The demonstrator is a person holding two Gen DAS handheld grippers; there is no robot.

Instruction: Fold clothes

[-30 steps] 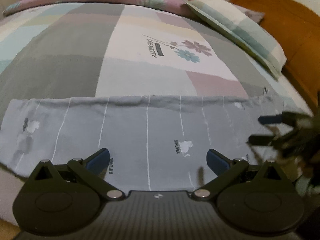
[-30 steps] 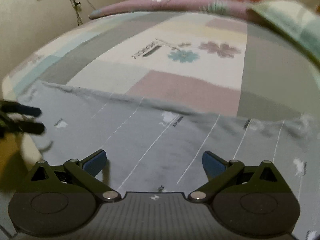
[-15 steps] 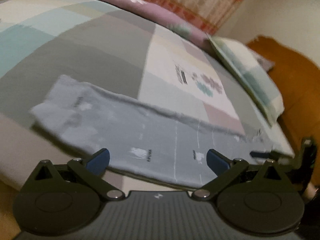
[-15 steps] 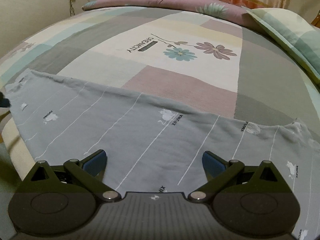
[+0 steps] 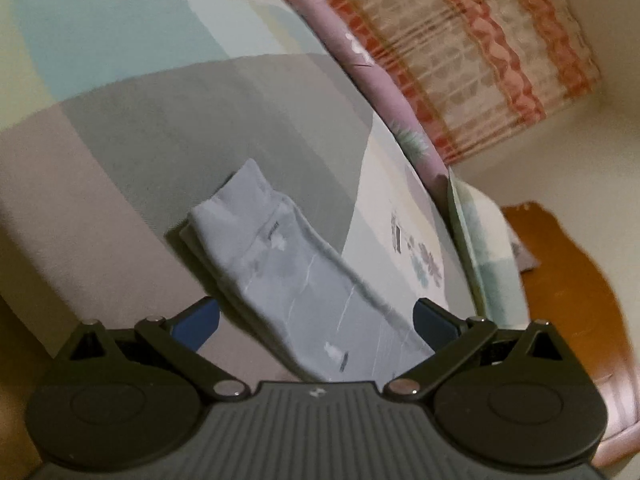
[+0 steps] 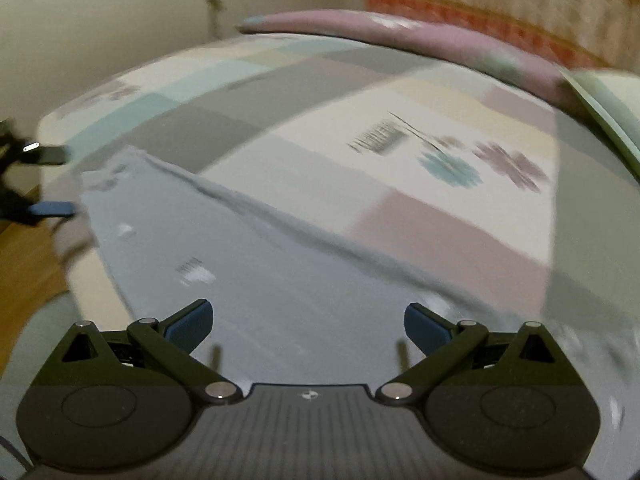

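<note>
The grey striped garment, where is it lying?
The grey striped garment lies stretched along the near edge of the patchwork bedspread, just ahead of both open grippers.

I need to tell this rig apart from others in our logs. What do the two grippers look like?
The two look alike. The left gripper and right gripper each have a black ribbed body with a small white logo, two round black side discs, black link arms with silver pins, and blue finger pads. No cables, sleeves or hands show.
</note>
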